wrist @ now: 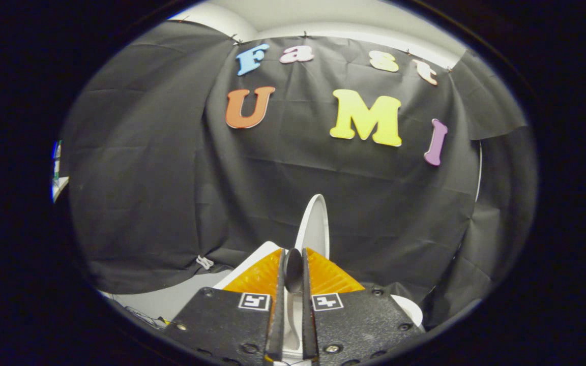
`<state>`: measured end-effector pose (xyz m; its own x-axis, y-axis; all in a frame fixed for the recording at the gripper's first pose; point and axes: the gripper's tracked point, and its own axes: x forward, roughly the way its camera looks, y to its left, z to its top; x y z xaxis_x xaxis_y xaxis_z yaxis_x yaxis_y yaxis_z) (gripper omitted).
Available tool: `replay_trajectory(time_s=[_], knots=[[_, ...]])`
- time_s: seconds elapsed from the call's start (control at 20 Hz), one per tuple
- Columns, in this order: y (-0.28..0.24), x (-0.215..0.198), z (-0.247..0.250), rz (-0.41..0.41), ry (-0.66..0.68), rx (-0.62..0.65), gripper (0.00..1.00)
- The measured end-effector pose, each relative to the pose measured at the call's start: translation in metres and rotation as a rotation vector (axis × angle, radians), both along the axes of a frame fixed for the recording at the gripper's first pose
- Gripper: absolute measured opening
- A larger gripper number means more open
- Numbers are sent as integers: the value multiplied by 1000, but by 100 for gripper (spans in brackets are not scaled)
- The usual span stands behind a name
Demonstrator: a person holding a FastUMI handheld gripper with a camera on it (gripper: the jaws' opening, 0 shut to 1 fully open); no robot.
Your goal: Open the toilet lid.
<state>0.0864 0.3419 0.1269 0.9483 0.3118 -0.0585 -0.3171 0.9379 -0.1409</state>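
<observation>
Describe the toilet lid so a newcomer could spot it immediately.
Start at the black cloth wall; low in front of it is the white toilet. The toilet lid is the thin white oval standing upright on edge, pinched between the fingers of the gripper.

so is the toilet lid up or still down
Up. The toilet lid stands on edge, rising ahead of the hand-held gripper, whose fingers are closed on its rim, with the black booth wall behind.

The gripper [293, 269] has both fingers pressed on the toilet lid [314, 226]; lid stands upright, edge-on.
</observation>
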Motion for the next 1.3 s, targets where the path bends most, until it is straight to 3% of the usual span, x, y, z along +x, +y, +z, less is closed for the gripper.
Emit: replay_trajectory(time_s=[0.15, 0.3, 0.55, 0.8, 1.1, 1.3], knots=[[13, -10, 11, 116, 12, 69, 67], [-20, -15, 46, 74, -67, 146, 100], [-85, -27, 80, 57, -151, 276, 100], [-186, -32, 79, -44, -208, 332, 100], [-281, -28, 9, -179, -167, 231, 100], [-314, -30, -39, -209, -143, 207, 100]])
